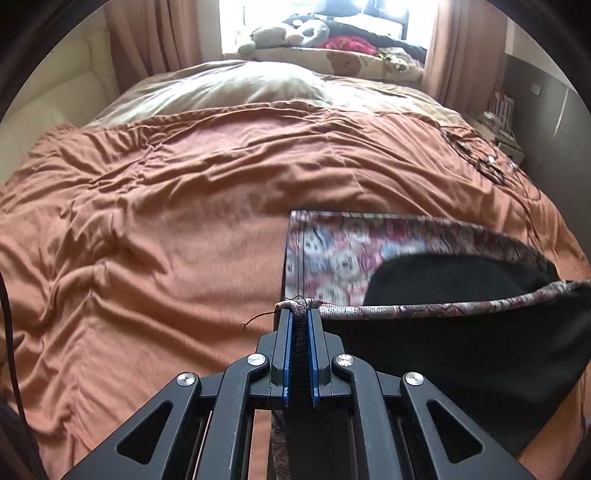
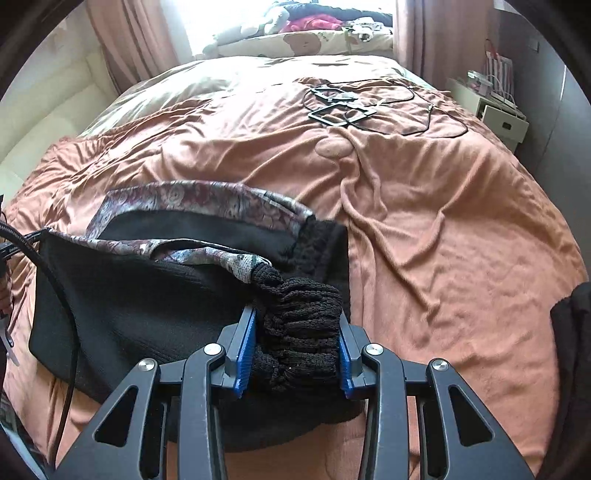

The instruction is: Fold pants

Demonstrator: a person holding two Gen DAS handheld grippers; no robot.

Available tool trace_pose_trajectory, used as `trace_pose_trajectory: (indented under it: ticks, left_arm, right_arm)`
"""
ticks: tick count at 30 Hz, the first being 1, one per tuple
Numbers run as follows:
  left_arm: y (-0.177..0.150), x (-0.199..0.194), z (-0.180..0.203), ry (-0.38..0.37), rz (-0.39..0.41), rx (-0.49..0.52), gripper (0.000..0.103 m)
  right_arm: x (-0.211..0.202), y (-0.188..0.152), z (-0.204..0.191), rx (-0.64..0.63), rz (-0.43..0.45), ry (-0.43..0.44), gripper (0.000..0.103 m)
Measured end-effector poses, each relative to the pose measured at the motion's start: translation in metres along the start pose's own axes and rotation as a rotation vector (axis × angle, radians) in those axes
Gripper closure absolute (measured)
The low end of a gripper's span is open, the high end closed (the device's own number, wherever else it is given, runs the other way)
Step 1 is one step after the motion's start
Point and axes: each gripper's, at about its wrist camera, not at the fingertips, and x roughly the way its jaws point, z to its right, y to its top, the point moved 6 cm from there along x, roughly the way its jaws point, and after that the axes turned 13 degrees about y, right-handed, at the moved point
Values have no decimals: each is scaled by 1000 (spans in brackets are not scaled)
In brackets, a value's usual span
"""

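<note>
We see the pants lying on the orange bedspread of the bed, black inside with a floral patterned outer face. In the left wrist view they fill the area from 1 to 5 o'clock of the picture; in the right wrist view they spread from 9 o'clock to the centre.

Our left claw is clenched on a thin edge of the pants: the patterned hem corner sits right at its blue pads, and dark fabric runs down between the two fingers. A loose thread hangs from that corner toward 9 o'clock.

Our right claw is grasping the bunched black ribbed waistband, which is thick enough to keep the pads apart; both blue pads press against the knit. The patterned hem stretches from this bunch toward 9 o'clock, raised above the layer beneath.

At 12 o'clock in both views, pillows and a plush toy lie by the window, with curtains at either side. In the right wrist view black frames and a thin cable lie on the bedspread at 12 to 1 o'clock, well apart from the pants. A white nightstand stands at 2 o'clock.
</note>
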Motion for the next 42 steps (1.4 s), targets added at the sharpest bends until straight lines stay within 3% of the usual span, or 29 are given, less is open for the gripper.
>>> trace_pose_trajectory:
  ticks: [17,26,32,33,34,36,37,38,42]
  left_arm:
    - [85,88,17,93,-35,12,95]
    - [93,126,26,131,-78,45,95]
    - [84,153,32,124,-153,39,93]
    - [82,154,32,128,-163,36,91]
    - [81,154,31,125,-166,27,82]
    - [78,147,27,86,-162,-10,58]
    - [78,142,25,71,-156,-23,41]
    - [77,134,22,69,-141,-27,34]
    - [74,107,13,56,-109,-30,34]
  right_arm:
    - [80,66,20,34,-18,-58,69]
    - [105,77,26,28,-15,-92,69]
    - [121,79,29,11,-20,-136,68]
    - [124,80,29,6,-22,-136,67]
    - [124,81,27,6,-15,-127,62]
    - [116,82,30,25,15,-104,50]
    - [108,82,31,43,39,-89,37]
    - [102,81,33,50,50,-82,31]
    - [72,70,34,66,86,-34,32]
